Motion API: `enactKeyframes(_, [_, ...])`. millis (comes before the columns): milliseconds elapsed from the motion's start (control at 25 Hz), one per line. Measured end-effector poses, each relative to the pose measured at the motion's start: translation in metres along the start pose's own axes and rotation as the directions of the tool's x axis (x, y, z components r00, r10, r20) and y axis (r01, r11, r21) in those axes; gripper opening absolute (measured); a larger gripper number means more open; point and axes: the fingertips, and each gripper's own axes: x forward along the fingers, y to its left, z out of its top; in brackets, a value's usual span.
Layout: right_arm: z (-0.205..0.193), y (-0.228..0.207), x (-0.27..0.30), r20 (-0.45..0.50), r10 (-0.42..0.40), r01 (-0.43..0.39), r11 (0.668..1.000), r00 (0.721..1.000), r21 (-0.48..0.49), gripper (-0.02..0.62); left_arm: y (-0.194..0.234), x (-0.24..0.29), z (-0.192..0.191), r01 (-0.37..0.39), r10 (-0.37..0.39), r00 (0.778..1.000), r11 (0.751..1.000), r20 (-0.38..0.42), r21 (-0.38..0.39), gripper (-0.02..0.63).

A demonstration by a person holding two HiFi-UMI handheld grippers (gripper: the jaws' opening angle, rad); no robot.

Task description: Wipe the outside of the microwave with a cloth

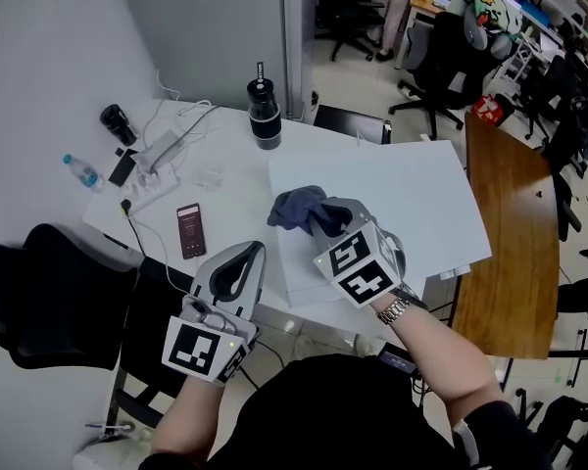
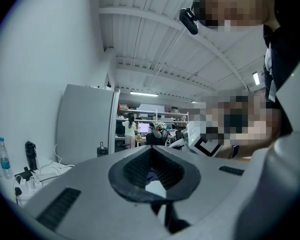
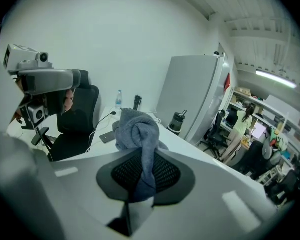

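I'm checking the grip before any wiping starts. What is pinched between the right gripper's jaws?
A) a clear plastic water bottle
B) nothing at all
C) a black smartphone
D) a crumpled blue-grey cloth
D: in the right gripper view, the right gripper has its jaws closed on the crumpled blue-grey cloth, which bunches up just beyond them.

Phone (image 1: 190, 230), power strip (image 1: 157, 151), water bottle (image 1: 81, 171), black tumbler (image 1: 265, 114) on white desk (image 1: 225, 189).
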Motion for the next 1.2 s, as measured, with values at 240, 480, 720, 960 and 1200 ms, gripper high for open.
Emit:
enactKeyframes(240, [-0.022,-0.024,-0.019,-0.010,-0.022,0.022,1.000,1.000,0.016,0.051,-0.020,0.008,0.008,-0.006,0.006,1.000,1.000,0.006,0.018,0.005])
enactKeyframes(480, [-0.043,-0.049,-0.037,-0.008,-0.023,0.024,0.999,1.000,0.038,0.051,-0.044,0.018,0.014,-0.012,0.012,1.000,0.999,0.000,0.034,0.005])
enactKeyframes(720, [-0.066,-0.076,-0.058,-0.014,-0.024,0.024,0.998,1.000,0.052,0.051,-0.072,0.032,0.022,-0.028,0.028,1.000,0.998,-0.005,0.049,0.005])
enactKeyframes(960, [-0.088,-0.103,-0.076,-0.011,-0.023,0.024,0.998,1.000,0.061,0.051,-0.100,0.046,0.023,-0.046,0.047,0.999,0.997,-0.016,0.060,0.006])
enactKeyframes(1200, [-0.111,-0.134,-0.092,-0.016,-0.023,0.024,0.997,1.000,0.074,0.051,-0.130,0.064,0.023,-0.052,0.054,0.998,0.996,-0.028,0.070,0.006])
